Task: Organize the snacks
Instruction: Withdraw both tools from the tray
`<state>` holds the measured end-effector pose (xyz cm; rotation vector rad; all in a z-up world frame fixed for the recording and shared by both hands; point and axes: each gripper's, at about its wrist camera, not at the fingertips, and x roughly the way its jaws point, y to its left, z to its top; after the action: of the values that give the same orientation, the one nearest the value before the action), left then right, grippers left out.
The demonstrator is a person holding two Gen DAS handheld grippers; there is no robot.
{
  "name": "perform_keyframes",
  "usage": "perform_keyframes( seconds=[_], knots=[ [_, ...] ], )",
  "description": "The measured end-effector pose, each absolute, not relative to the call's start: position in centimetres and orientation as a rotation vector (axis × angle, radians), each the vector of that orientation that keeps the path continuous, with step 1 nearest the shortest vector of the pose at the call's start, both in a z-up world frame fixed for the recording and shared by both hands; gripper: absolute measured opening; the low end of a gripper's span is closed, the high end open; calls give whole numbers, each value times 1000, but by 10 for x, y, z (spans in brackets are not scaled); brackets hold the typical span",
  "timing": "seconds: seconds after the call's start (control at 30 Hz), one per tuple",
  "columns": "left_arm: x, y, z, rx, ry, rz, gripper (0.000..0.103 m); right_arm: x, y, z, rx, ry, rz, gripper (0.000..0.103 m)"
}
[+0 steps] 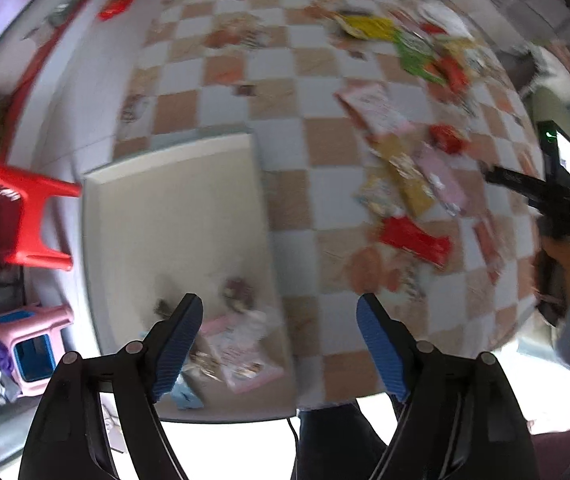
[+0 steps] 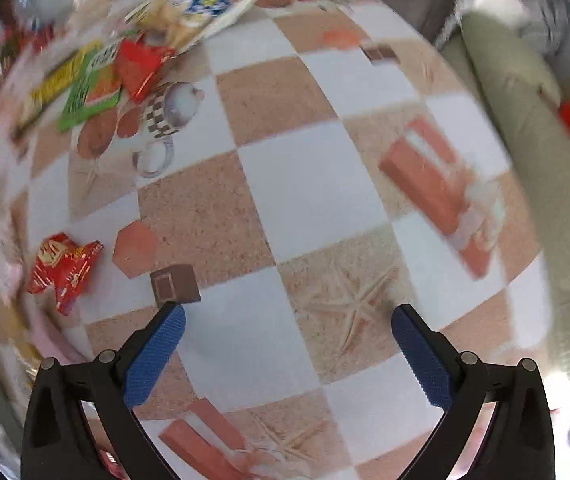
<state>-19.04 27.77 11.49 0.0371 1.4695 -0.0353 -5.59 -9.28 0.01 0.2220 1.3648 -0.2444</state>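
Both claws gape, holding nothing. Red packet [image 2: 63,272] lies left of the right claw [image 2: 289,330], nearer it than the left claw [image 1: 279,326].

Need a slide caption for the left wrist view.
Open left gripper above a cream tray holding a few snack packets; more snacks scattered on the checkered tablecloth.

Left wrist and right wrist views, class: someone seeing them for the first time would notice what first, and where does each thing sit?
The checkered tablecloth fills both views. In the left wrist view a cream tray lies on its left part with a few snack packets at its near end, under the open left gripper, and loose packets spread to the right. In the right wrist view the open right gripper hovers over bare cloth, a red packet to its left.
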Motion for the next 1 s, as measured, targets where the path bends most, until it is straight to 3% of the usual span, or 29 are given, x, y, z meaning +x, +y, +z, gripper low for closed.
perform_keyframes(
  seconds=[0.17,0.37,0.6,1.0],
  knots=[
    [-193,245,87,72,1611,-81,83,-72,-87,3,166,1244,-225,103],
    [-204,229,67,184,1697,-52,83,-105,-79,2,119,967,-213,103],
    [-220,214,56,263,1740,-108,83,-97,-65,2,138,950,-256,103],
    [-239,144,81,511,1579,-434,83,-100,-68,3,137,950,-255,103]
  ],
)
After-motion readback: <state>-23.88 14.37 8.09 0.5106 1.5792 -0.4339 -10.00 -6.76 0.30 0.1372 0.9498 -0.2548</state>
